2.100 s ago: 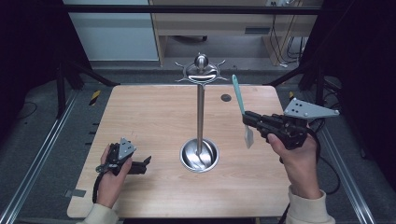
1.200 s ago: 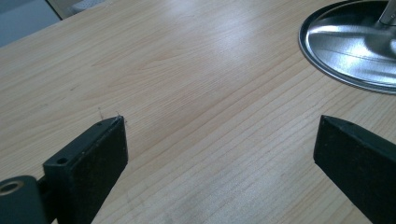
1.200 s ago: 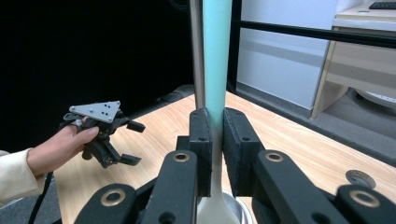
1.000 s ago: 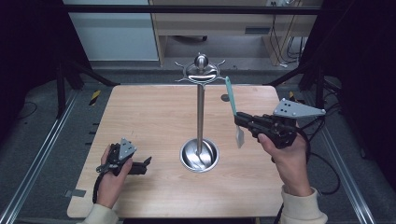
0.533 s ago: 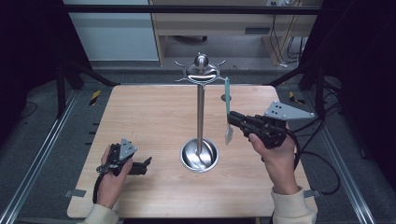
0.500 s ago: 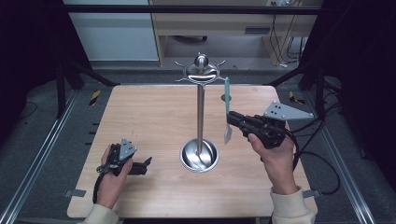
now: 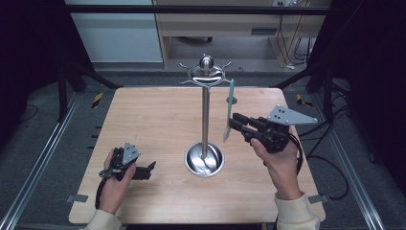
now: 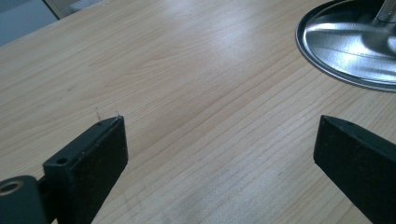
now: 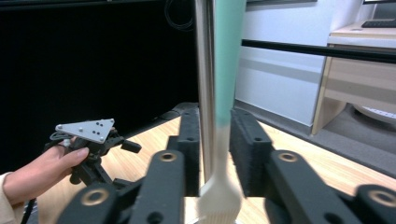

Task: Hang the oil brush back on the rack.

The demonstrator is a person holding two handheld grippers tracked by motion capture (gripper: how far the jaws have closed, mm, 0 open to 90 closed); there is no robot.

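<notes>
Hanging from stand (image 7: 206,115), brush (image 7: 229,111), right hand-held gripper (image 7: 235,123) just loosened

Two black padded jaws of the right gripper (image 9: 214,154) rise from the bottom edge with a brush (image 9: 223,140) hanging upright between them: teal handle above, pale head with bristles below. The jaws have just been opening, and a sliver of gap shows beside the handle (the pads no longer press it). Just behind the brush stands the steel pole (image 9: 204,84). Farther off at left, a hand holds the left gripper (image 9: 95,144) above the wooden table (image 9: 140,154).
</notes>
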